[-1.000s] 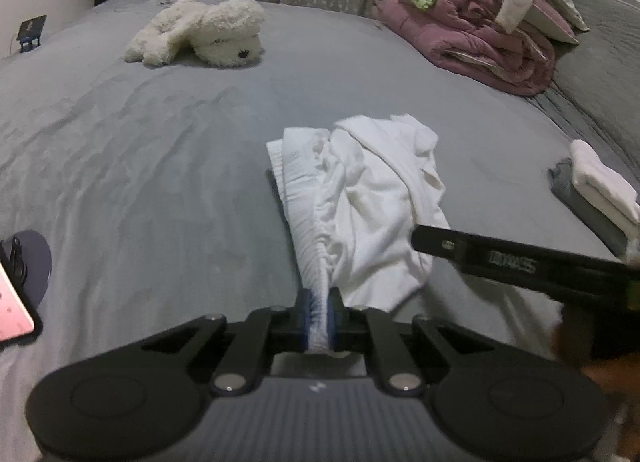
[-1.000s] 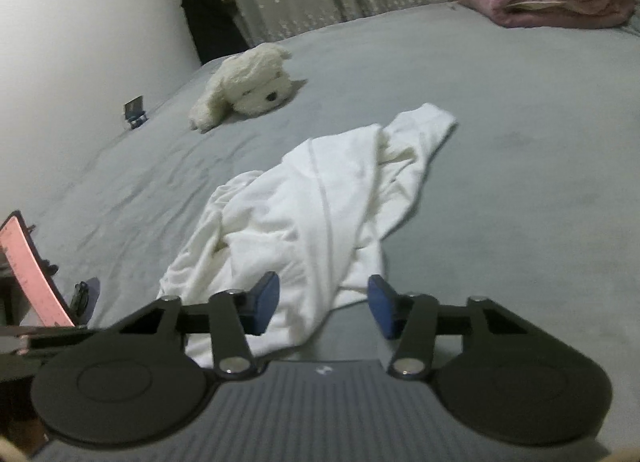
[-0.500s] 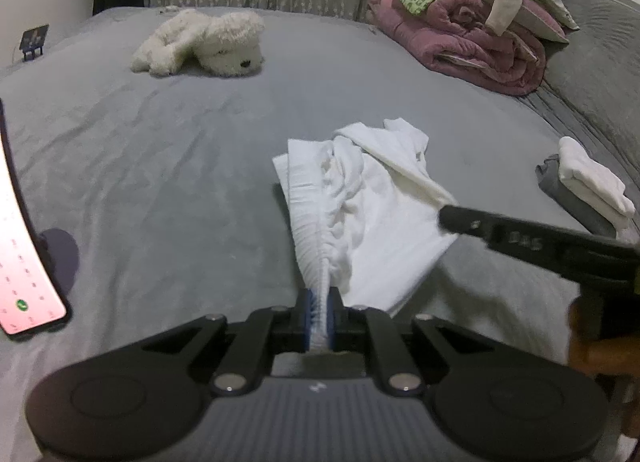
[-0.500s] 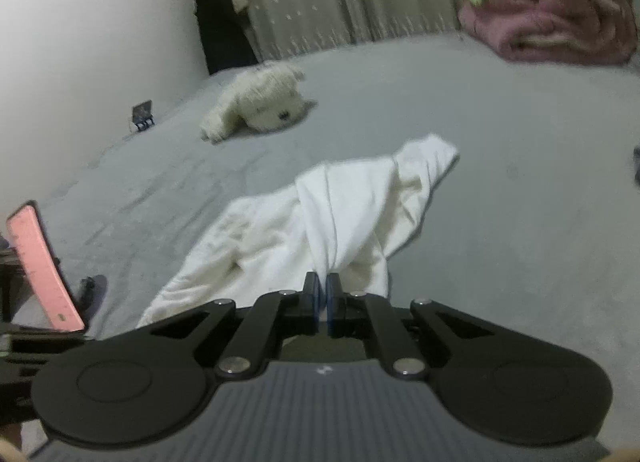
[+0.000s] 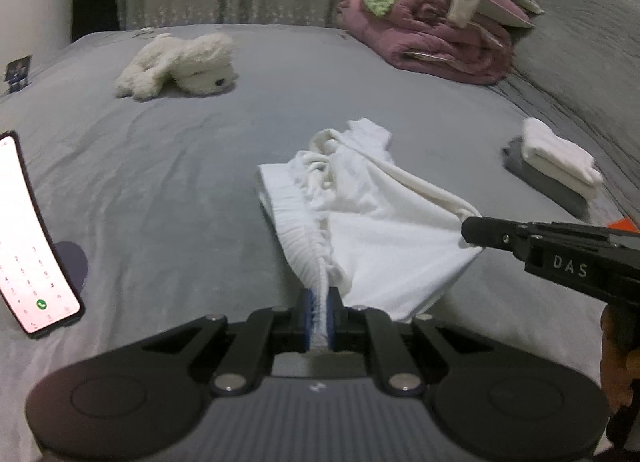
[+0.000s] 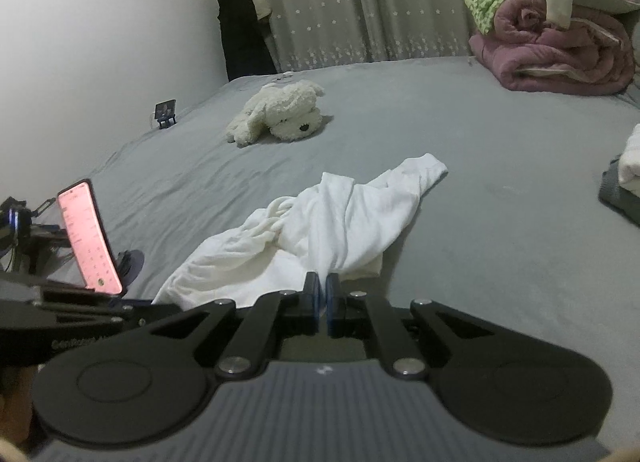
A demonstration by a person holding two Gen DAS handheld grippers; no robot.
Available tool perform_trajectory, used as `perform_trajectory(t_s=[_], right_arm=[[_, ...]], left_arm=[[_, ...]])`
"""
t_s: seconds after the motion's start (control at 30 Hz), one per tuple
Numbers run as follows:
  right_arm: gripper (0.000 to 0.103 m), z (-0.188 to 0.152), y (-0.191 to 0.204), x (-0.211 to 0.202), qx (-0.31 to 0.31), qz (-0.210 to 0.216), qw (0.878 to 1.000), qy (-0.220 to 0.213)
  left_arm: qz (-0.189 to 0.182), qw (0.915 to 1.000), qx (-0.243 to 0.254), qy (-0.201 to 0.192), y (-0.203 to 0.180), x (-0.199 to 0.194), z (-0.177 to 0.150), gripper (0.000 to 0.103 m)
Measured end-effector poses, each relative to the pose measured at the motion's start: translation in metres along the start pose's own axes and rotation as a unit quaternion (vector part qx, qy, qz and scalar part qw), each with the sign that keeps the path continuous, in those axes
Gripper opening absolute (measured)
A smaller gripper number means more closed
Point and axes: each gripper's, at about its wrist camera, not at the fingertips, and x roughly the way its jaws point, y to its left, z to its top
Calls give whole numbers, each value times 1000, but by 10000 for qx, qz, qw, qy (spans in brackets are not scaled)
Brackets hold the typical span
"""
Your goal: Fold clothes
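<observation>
Two grips on one white garment (image 5: 360,222): my left gripper (image 5: 319,316) pinches its gathered waistband; my right gripper (image 6: 323,302) is clamped on cloth at the opposite edge. Garment trails toward twelve o'clock on the bed (image 5: 180,190).

Upper left – white plush dog (image 5: 180,64) on grey bed (image 5: 160,166). Upper right – rolled pink quilt (image 5: 436,46). Left edge – lit phone (image 5: 30,238), seemingly propped upright.
</observation>
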Motion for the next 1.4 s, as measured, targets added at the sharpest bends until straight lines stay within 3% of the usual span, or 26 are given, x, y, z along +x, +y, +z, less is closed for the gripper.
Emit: perform_trajectory(t_s=[0.37, 0.7, 0.93, 1.03, 1.07, 1.1, 1.13, 1.17, 1.4], right_arm=[[4, -21, -9, -46, 102, 139, 9998, 123], [4, -58, -5, -59, 21, 279, 9971, 703], [5, -81, -6, -38, 9, 239, 9907, 1337], [15, -82, -9, -32, 90, 285, 9891, 1441], [17, -81, -10, -32, 121, 323, 9892, 1426], [26, -79, -11, -32, 136, 348, 9893, 1413], [36, -76, -12, -34, 154, 354, 9899, 1363], [52, -74, -13, -35, 168, 359, 9906, 1309], [54, -56, -10, -27, 136, 353, 9940, 1022]], left_arm=[[-703, 9954, 529, 368, -24, -26, -31, 7], [-972, 9887, 765, 848, -24, -32, -64, 7], [-1064, 9808, 965, 1317, -24, -15, -76, 9], [-1215, 9785, 955, 1363, -21, -15, -71, 26], [-1269, 9778, 955, 1367, -20, -15, -69, 41], [-1286, 9783, 944, 1324, -19, -16, -67, 48], [-1293, 9789, 933, 1280, -17, -17, -66, 48], [-1285, 9798, 892, 1245, -14, -17, -64, 48], [-1078, 9891, 398, 921, 7, 0, -47, 49]])
